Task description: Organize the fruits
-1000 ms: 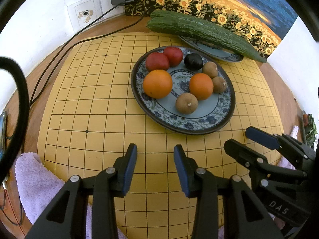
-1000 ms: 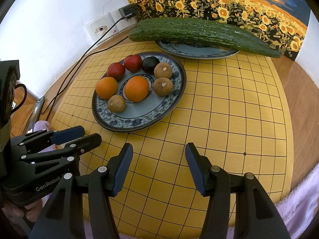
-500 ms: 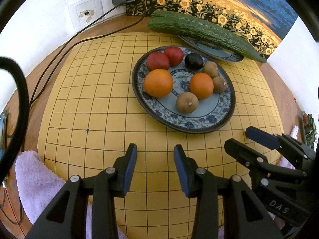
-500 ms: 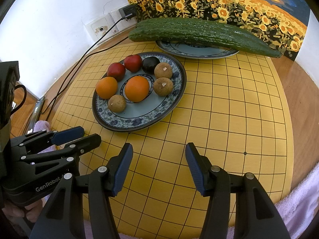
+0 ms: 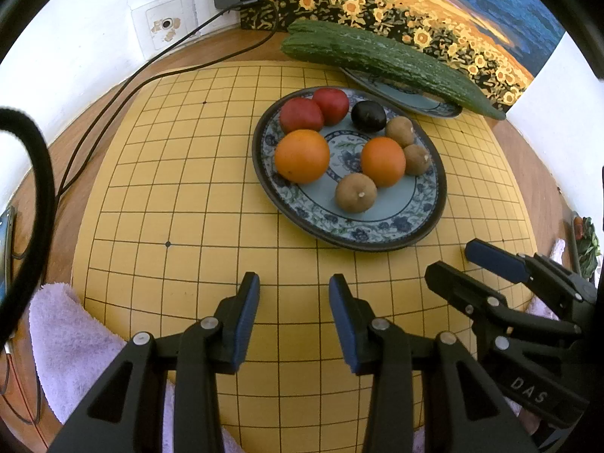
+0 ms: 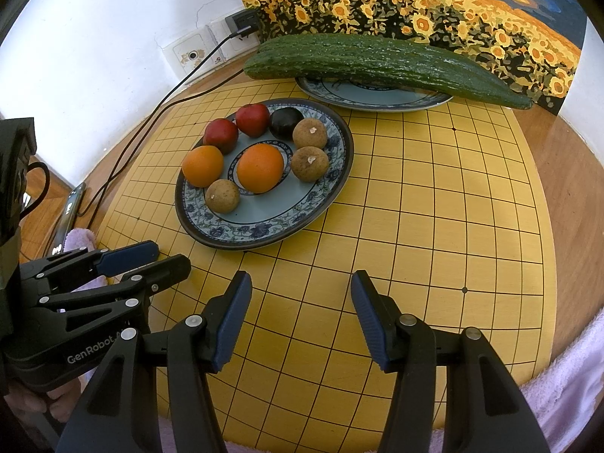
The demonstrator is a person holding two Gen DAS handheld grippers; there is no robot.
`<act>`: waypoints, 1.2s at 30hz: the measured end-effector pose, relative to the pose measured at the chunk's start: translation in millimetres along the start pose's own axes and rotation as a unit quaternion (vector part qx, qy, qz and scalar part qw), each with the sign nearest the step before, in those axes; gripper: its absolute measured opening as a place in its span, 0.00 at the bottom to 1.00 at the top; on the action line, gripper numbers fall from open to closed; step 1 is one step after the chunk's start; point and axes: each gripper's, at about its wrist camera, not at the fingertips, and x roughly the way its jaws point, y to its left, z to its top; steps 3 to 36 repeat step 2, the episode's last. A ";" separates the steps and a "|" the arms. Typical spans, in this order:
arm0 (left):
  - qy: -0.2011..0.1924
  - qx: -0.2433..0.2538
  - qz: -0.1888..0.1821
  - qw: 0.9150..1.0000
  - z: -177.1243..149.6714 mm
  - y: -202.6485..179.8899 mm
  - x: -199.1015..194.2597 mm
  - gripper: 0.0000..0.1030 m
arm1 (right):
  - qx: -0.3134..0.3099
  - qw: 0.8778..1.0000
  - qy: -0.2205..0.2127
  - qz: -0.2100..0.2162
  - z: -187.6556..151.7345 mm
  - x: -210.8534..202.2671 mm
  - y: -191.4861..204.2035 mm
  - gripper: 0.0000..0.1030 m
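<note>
Left gripper (image 5: 294, 319): blue-padded black fingers spread, nothing between them, hovering low over near edge of yellow gridded Go board (image 5: 181, 196).
Right gripper (image 6: 300, 319): blue-padded black fingers spread wider, likewise holding nothing, over same board edge.
Change over the last second: almost none; both grippers parked as before, every fruit in same spot, view only slightly shifted.
Blue-and-white patterned oval plate (image 5: 377, 238): on board; carries two oranges (image 5: 302, 155), two red round fruits (image 5: 301, 115), one dark plum-like fruit (image 5: 368, 116), three brown rough-skinned round fruits (image 5: 355, 197), like loosely beside like.
Second patterned plate (image 6: 377, 98): behind, under long ridged green gourd (image 6: 377, 62).
Reading: fits either sorting finished or sorting pending; not settled here.
</note>
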 end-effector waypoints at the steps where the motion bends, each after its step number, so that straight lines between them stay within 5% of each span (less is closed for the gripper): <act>1: 0.000 0.000 0.000 1.000 0.0 0.0 0.0 0.39 | 0.000 1.000 0.000 0.000 -0.4 0.2 -0.1 0.54; 36: 0.000 0.000 0.000 1.000 0.0 0.1 0.0 0.39 | 0.000 1.000 0.000 0.000 -0.3 0.1 -0.1 0.54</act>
